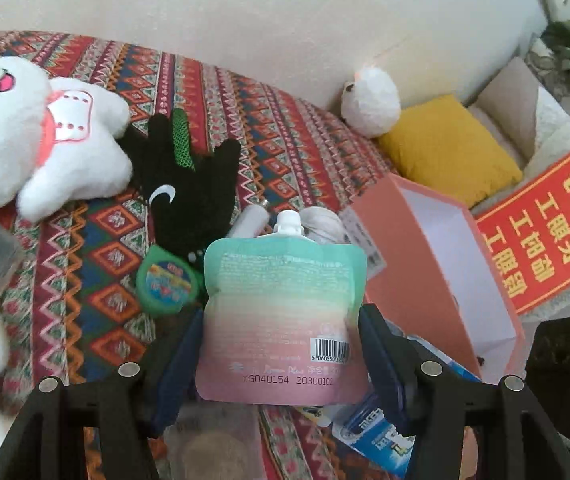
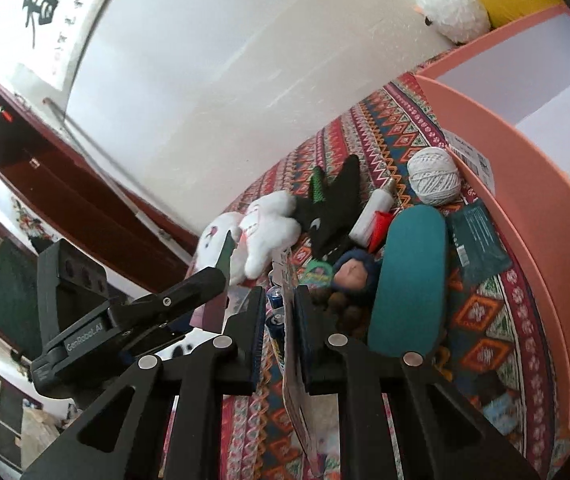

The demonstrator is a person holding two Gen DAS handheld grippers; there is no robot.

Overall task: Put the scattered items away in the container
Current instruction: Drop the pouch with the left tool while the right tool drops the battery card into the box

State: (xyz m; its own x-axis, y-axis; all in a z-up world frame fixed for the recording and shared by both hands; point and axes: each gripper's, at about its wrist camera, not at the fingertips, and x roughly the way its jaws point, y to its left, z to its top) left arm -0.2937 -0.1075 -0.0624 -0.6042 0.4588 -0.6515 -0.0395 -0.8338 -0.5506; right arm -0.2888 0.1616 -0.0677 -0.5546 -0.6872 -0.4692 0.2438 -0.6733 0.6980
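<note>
My left gripper [image 1: 283,360] is shut on a green-to-pink spout pouch [image 1: 281,312], held upright above the patterned cloth. The pink box [image 1: 445,272] lies open just to its right. My right gripper [image 2: 281,316] is shut on a battery blister pack [image 2: 291,360], seen edge-on between its fingers; the same pack [image 1: 373,432] shows blue beside the left gripper's right finger. The right wrist view also catches the left gripper [image 2: 221,264] to the left, and the pink box [image 2: 525,168] to the right.
Scattered on the cloth: a black glove [image 1: 189,184], white plush [image 1: 25,132], green round tin [image 1: 167,284], teal case [image 2: 409,276], yarn ball [image 2: 433,176], white tube [image 2: 373,212], dark sachet [image 2: 479,240] and hooded doll [image 2: 355,276]. A yellow cushion [image 1: 449,148] lies behind the box.
</note>
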